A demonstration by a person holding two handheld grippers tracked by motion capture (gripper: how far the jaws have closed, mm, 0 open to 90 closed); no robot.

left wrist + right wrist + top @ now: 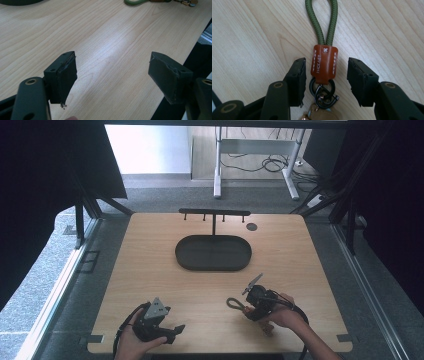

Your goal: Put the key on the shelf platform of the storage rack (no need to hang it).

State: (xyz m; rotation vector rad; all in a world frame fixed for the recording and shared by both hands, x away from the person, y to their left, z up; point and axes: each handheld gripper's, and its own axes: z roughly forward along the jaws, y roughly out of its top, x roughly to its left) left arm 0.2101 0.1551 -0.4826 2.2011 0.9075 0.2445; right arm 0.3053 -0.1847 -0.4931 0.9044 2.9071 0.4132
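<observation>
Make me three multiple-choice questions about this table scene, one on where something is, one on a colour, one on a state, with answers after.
1. Where does the keychain lie?
A. in the dark tray
B. on the bare tabletop
C. hung on the rack

2. What colour is the keychain's cord loop?
A. olive green
B. bright red
C. white

3. How do the right tongs stand?
A. clamped on the leather tab
B. on either side of the leather tab, apart from it
C. inside the tray

Answers: 1 B, wood grain lies all around it, with the tray farther back. 2 A, the right gripper view shows a green rope. 3 B, bare wood shows between each pad and the brown tab.
</observation>
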